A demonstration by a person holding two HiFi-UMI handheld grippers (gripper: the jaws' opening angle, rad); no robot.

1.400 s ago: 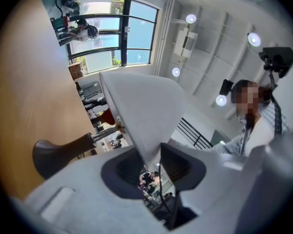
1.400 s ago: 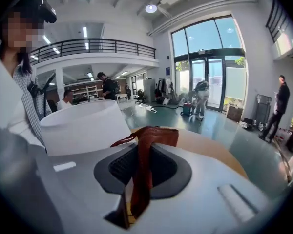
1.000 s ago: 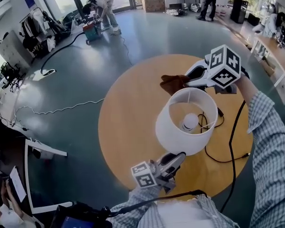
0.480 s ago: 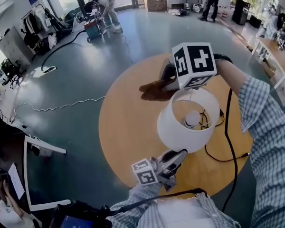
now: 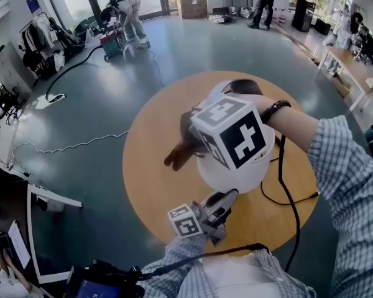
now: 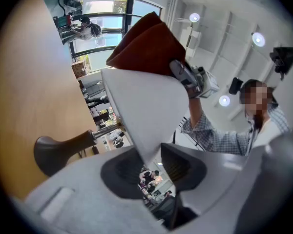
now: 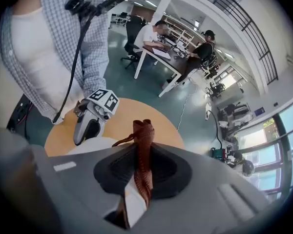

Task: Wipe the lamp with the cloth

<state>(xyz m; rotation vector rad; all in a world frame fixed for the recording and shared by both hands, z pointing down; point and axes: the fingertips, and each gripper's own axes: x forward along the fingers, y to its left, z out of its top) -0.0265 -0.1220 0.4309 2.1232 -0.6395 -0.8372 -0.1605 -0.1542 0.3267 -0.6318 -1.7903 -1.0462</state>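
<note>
Out on the round wooden table (image 5: pixel 150 172), well in from its edge, we have the lamp (image 5: pixel 236 177) standing upright, its long axis rising straight off the tabletop. You can see it from the left gripper view: the dark base (image 6: pixel 56 152) sits flat on the wood and the stem runs from it to the white shade (image 6: pixel 146 111). The shade's open top faces up at the head camera, though the right hand's marker cube covers most of it. Now the cloth (image 7: pixel 144 140), rusty brown: it's bunched into a narrow strip that runs lengthwise along the pads. Its loose end trails past the shade's rim, out over the table on the head view's left, and part of it is draped against the shade's outer wall. The right claw (image 7: pixel 142 172) comes down steeply from above, jaws narrow and clamped on that cloth. The left claw (image 6: pixel 154 162) pokes up from the near side, jaws close together, pinching the shade's lower rim. A black cable (image 5: pixel 280 179) loops across the table on the lamp's right side.
</note>
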